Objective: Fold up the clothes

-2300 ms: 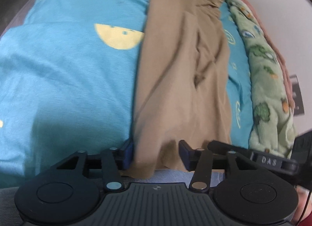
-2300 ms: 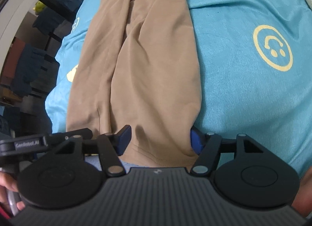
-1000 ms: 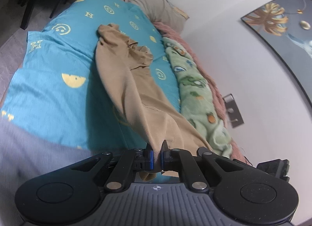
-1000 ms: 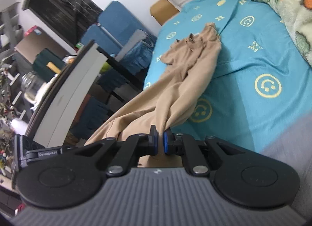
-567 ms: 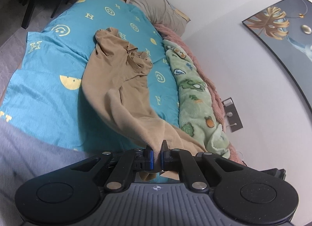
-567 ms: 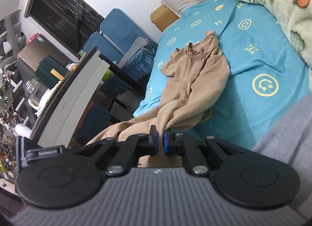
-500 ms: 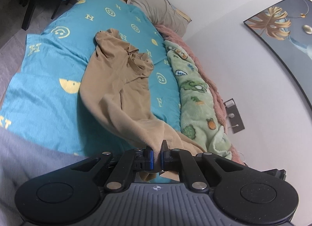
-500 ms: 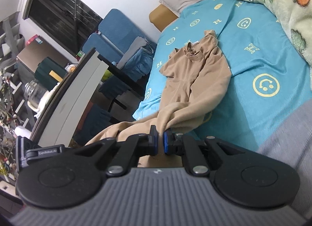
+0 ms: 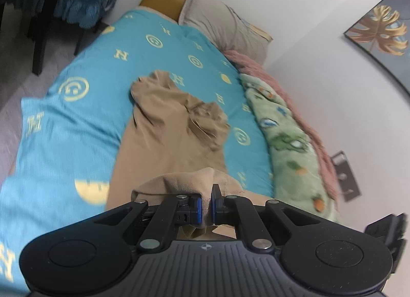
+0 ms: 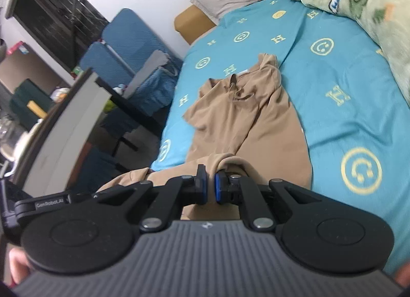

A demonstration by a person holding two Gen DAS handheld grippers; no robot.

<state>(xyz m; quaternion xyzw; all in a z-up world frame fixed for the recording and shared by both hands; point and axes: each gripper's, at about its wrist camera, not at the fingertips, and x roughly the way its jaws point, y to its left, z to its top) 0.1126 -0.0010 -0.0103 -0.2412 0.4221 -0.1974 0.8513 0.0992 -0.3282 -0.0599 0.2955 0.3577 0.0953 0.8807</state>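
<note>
A tan garment (image 9: 169,138) lies lengthwise on a turquoise bed sheet (image 9: 77,117), its collar end crumpled at the far side. My left gripper (image 9: 206,204) is shut on the garment's near hem and holds it lifted over the cloth below. In the right wrist view the same garment (image 10: 246,128) stretches away over the sheet (image 10: 346,87). My right gripper (image 10: 210,186) is shut on the other corner of the near hem, also lifted. The hem hangs between both grippers and curls forward over the lower part of the garment.
A green patterned blanket (image 9: 289,138) and a pink one (image 9: 256,66) lie along the wall side of the bed. A grey pillow (image 9: 220,25) sits at the head. Blue chairs (image 10: 128,48) and a dark table (image 10: 77,107) stand beside the bed's open side.
Both grippers have carried the held hem forward over the bed toward the collar. The garment's lower part now lies flatter and doubles over itself.
</note>
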